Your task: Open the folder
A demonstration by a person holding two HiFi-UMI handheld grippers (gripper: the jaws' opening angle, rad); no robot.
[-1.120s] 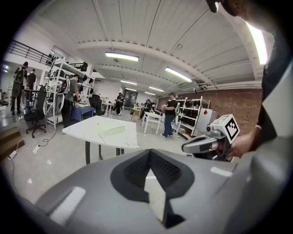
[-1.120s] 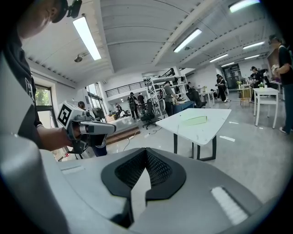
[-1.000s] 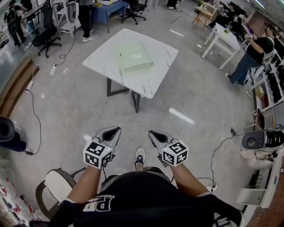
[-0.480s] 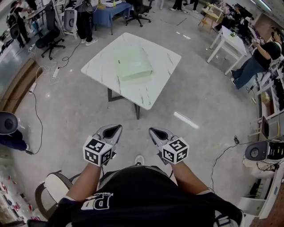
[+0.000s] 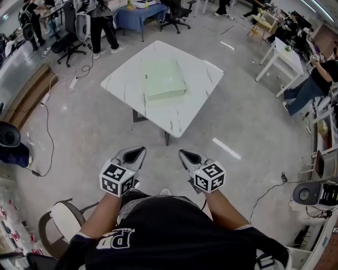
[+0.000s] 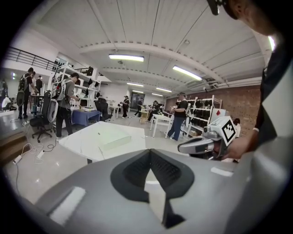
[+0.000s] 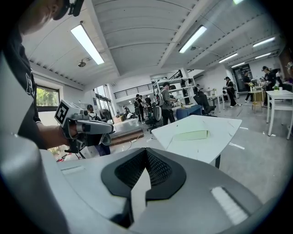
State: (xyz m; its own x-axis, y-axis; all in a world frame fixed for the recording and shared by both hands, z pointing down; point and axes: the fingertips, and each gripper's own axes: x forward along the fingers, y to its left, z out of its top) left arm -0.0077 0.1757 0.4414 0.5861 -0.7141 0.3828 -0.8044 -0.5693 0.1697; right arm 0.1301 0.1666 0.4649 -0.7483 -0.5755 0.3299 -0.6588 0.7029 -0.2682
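A pale green folder (image 5: 164, 79) lies closed and flat on a white marble-top table (image 5: 127, 79) well ahead of me; it also shows as a thin slab in the left gripper view (image 6: 114, 139) and the right gripper view (image 7: 191, 135). My left gripper (image 5: 138, 151) and right gripper (image 5: 183, 153) hang side by side over the floor, short of the table, both shut with nothing between the jaws. Each gripper view shows its own tips meeting, left gripper (image 6: 149, 151) and right gripper (image 7: 146, 150), and the other gripper beside it.
Grey polished floor surrounds the table. A round stool (image 5: 66, 221) stands at my lower left. Cables (image 5: 45, 121) run along the left floor. People, office chairs and a blue table (image 5: 134, 13) fill the far side; white tables (image 5: 282, 55) stand at right.
The table and folder have come a little closer and shifted right in the head view as I walk toward them. Both grippers stay shut and level in front of me.
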